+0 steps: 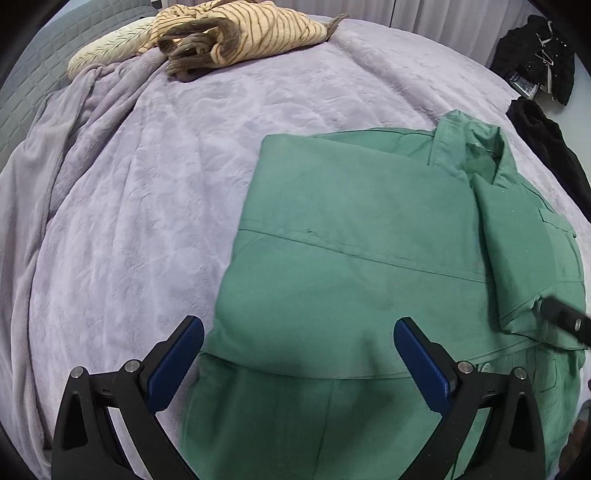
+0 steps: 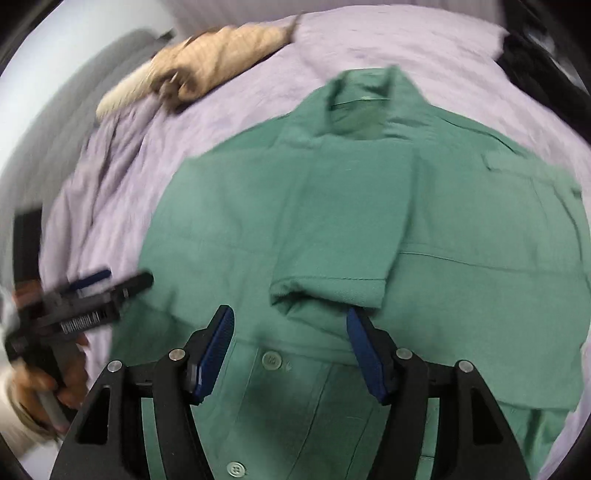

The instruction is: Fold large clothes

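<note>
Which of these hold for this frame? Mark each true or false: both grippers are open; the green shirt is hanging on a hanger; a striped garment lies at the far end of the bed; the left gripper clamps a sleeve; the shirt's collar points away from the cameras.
1. Both the left gripper and the right gripper are open: true.
2. The green shirt hangs on a hanger: false, it lies on the purple blanket.
3. A striped garment lies at the far end: true.
4. The left gripper clamps a sleeve: false, it holds nothing.
5. The collar points away: true.
</note>
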Demonstrator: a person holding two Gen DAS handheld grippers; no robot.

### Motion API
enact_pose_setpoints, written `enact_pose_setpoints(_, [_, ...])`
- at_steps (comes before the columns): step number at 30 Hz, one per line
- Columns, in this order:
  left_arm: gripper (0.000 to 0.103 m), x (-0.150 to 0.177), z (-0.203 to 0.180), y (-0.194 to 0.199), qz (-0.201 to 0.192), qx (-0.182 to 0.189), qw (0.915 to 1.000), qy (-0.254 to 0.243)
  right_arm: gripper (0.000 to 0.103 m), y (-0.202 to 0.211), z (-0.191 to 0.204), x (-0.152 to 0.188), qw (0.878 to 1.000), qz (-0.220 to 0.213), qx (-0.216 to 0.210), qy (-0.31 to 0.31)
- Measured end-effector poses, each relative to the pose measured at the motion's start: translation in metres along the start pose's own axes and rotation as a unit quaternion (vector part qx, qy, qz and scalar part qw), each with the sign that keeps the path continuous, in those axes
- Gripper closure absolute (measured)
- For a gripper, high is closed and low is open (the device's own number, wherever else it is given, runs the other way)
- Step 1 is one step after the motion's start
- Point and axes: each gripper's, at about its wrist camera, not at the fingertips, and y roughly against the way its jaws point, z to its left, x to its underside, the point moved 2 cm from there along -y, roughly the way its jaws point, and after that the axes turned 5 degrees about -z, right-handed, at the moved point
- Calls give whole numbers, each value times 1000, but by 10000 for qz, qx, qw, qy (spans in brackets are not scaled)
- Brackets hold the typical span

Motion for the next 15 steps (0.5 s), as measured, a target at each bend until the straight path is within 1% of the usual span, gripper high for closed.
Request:
enact_pose_setpoints(1, [0, 0, -3, 2, -8, 33, 10000, 0, 36, 3, -20, -7, 9981, -122, -149, -580])
enact_pose_setpoints(2, [0, 1, -6, 3, -16, 69, 10000, 6, 36, 3, -42, -14, 9916, -221, -377, -1215])
enact_pose_setpoints(5, [0, 8, -5, 6, 5, 92, 10000, -9, 36, -8, -73, -22, 9705, -315, -979, -2182])
enact_pose_setpoints(7, [0, 15, 0, 4, 58, 31, 10000, -33, 37, -19, -83, -23, 9588, -287, -1195, -2562])
enact_pose_setpoints(8, [0, 18, 4, 4, 90, -17, 10000, -38, 49, -25, -84, -26, 9523, -298, -1379, -2707])
enact_pose_setpoints(9, [0, 22, 8, 3, 112, -59, 9999, -40, 58, -28, -83, -30, 9466, -338, -1598, -2778])
enact_pose_setpoints(10, [0, 24, 13, 3, 136, -105, 9998, -32, 68, -33, -77, -37, 9447, -356, -1731, -2761])
enact_pose_setpoints(12, [0, 29, 21, 3, 168, -188, 9997, -1, 69, -43, -55, -54, 9497, -351, -1873, -2486])
enact_pose_setpoints(14, [0, 31, 28, 3, 175, -266, 9995, 39, 67, -54, -20, -69, 9617, -142, -1937, -1935])
enact_pose_setpoints(15, [0, 32, 31, 3, 187, -305, 9993, 64, 66, -59, -2, -73, 9689, 40, -1896, -1587])
